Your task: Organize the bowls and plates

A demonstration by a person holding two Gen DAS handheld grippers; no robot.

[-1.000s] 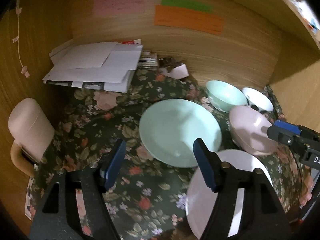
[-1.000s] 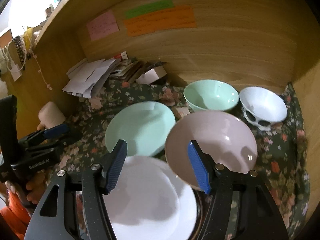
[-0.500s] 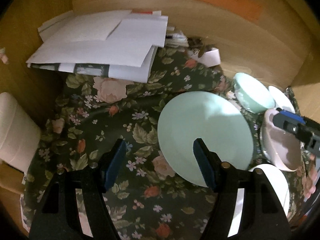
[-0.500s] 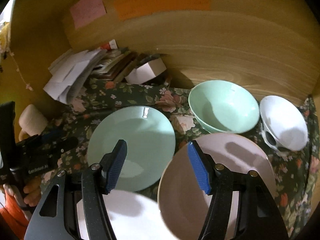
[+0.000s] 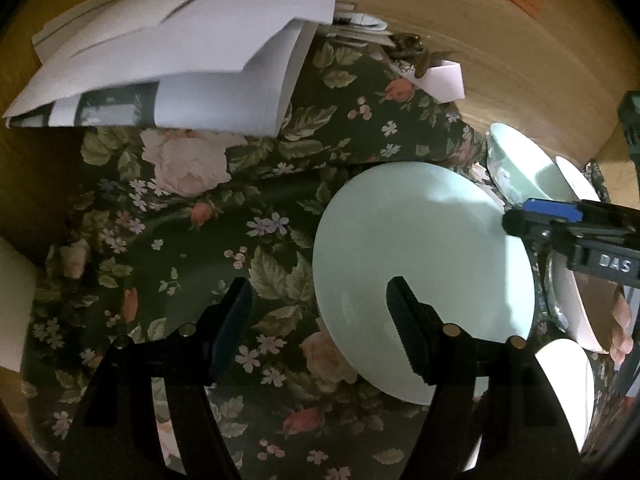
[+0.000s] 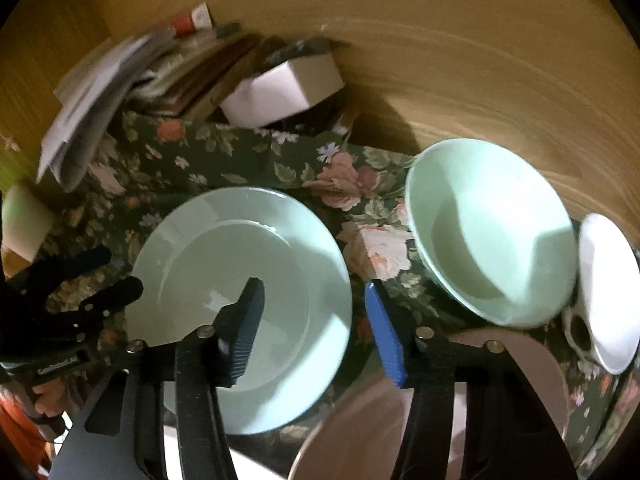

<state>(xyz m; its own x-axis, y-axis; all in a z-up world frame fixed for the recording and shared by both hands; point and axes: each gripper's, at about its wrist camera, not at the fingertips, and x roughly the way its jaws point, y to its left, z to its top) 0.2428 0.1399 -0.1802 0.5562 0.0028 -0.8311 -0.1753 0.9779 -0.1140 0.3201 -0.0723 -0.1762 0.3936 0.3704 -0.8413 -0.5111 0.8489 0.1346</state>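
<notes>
A mint green plate (image 5: 420, 272) lies flat on the floral cloth (image 5: 192, 240). My left gripper (image 5: 320, 320) hangs open over the plate's left rim, one finger above the plate and one above the cloth. My right gripper (image 6: 316, 324) straddles the right rim of the plate (image 6: 240, 280). Its jaws are closing and the pads do not touch the rim. Behind stand a mint bowl (image 6: 492, 232) and a white bowl (image 6: 608, 292). A pink bowl (image 6: 520, 380) sits below my right gripper, and a white plate (image 5: 568, 384) lies near it.
A stack of papers (image 5: 180, 60) and a white box (image 6: 284, 88) fill the back left corner. A pale cup (image 6: 24, 220) stands at the left edge. Wooden walls (image 6: 460, 60) close in the back and sides. A hand (image 5: 620, 320) holds the right gripper.
Both grippers came down and closer to the mint plate. The right one shifted left from over the pink bowl to the plate's right rim, and its jaws narrowed.
</notes>
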